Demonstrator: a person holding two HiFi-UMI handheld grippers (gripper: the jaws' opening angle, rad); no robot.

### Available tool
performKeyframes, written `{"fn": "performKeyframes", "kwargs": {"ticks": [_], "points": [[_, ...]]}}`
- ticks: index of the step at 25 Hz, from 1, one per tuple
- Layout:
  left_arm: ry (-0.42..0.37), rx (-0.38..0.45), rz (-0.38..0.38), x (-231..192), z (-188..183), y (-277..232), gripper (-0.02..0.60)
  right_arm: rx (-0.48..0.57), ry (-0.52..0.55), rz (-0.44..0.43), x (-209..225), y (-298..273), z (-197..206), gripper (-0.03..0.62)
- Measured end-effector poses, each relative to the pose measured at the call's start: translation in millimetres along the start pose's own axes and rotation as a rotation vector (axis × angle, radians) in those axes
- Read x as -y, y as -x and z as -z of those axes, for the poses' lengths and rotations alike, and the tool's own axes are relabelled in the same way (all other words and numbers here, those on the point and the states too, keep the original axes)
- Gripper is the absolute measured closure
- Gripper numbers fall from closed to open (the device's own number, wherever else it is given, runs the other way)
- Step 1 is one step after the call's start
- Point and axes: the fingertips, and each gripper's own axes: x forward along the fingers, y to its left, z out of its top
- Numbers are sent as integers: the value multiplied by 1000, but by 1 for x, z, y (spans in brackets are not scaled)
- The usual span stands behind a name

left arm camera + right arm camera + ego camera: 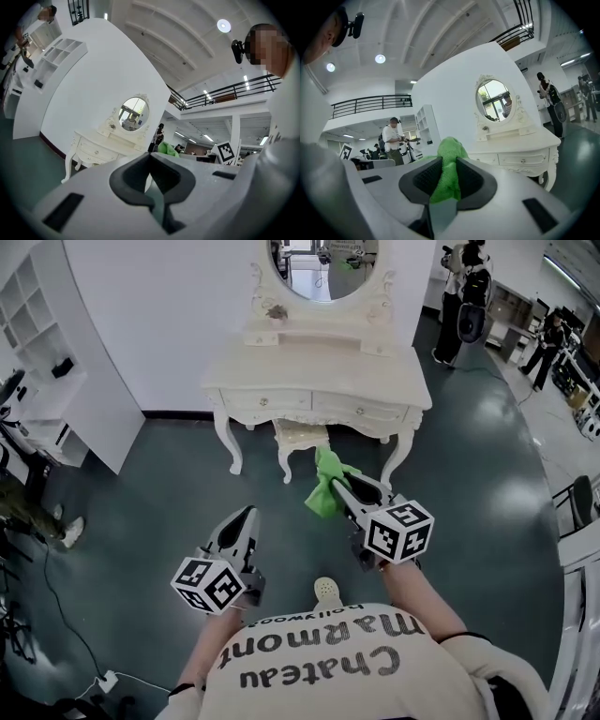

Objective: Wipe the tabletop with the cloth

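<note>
- Right gripper (343,487) (446,165): jaws clamped on green cloth (324,486) (448,174), with one fold pinched flat between the dark pads.
- Rest of cloth bunched up past the tips and hanging loose just below and ahead of them, in the air over the dark floor (169,493).
- Left gripper (246,515) (151,154): jaws closed tip to tip, nothing between them, only a thin slit lower down with floor showing through.
- Held level beside the right gripper, a little further back, the two apart.
- Marker cube (398,531) on the right gripper and another (208,584) on the left, with black-and-white square patterns and no readable letters.
- White dressing table (319,367) ahead of both sets of tips; seen ahead-right from the right gripper, ahead-left from the left.
- Tabletop (281,367) bare and pale, well apart from the cloth, no contact.
- Oval mirror (319,263) upright at the table's back; cream stool (302,435) tucked between the legs, just beyond the cloth.
- Shirt (319,657) behind the grippers: print "Chateau Marmont" in large dark letters, upside down to the head camera; smaller line above it, seemingly "hollywood".
- White shelf unit (56,352) far off to the left gripper's left.
</note>
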Motion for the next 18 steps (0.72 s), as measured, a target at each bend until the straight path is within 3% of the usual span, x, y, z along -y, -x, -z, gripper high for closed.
{"fn": "performKeyframes", "kwargs": {"ticks": [10,18], "points": [[-6,25,-25,-21,-28,-114,574,-20,23,-56,87,-72,-51,485],[-23,67,-53,-33,-45,-161,574,1,32,-95,127,-104,-83,485]]}}
